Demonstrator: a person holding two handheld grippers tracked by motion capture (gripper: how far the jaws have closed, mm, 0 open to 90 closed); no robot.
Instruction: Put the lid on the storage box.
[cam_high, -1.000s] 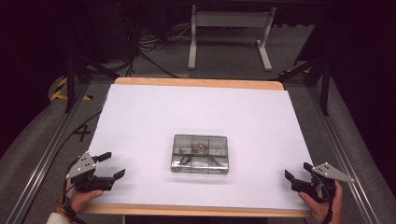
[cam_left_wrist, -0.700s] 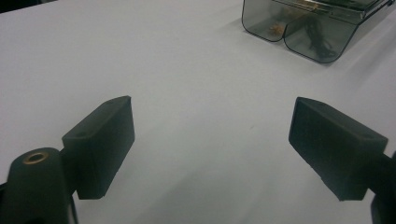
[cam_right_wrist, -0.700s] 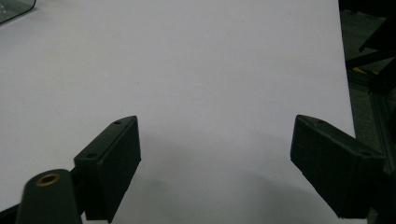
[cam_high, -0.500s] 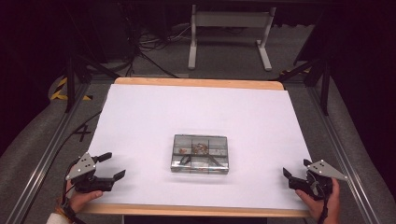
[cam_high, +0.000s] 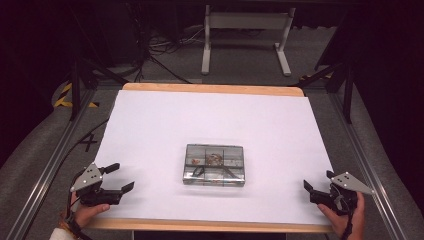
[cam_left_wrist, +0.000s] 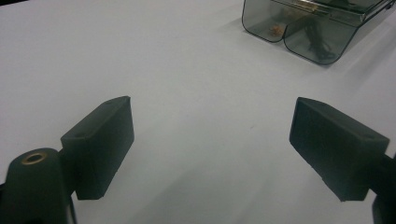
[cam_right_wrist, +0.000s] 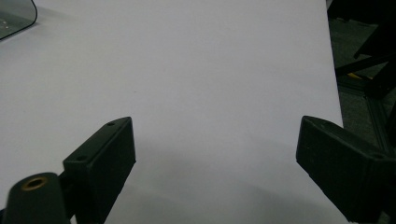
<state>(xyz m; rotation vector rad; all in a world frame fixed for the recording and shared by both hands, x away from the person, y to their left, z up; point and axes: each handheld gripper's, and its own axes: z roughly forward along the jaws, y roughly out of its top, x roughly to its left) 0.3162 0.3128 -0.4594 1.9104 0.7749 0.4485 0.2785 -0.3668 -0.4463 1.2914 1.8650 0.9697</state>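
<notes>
A clear plastic compartment box (cam_high: 214, 164) with small parts inside lies shut on the white table top (cam_high: 210, 125), a little in front of its middle. The box (cam_left_wrist: 313, 25) shows again at the top right of the left gripper view, and its corner (cam_right_wrist: 14, 18) at the top left of the right gripper view. My left gripper (cam_high: 123, 177) rests at the table's front left corner, open, nothing between its jaws. Over at the front right corner my right gripper (cam_high: 316, 181) is open too, with only bare table (cam_right_wrist: 210, 93) ahead of it.
The table's wooden edge (cam_high: 210, 89) runs along the back. Metal frame rails (cam_high: 45, 170) flank both sides. A grey stand (cam_high: 245, 35) and cables lie on the floor behind. The table's right edge (cam_right_wrist: 334, 93) drops off to dark floor.
The right gripper has shifted slightly left and forward along the front edge. The left gripper and the box have stayed put.
</notes>
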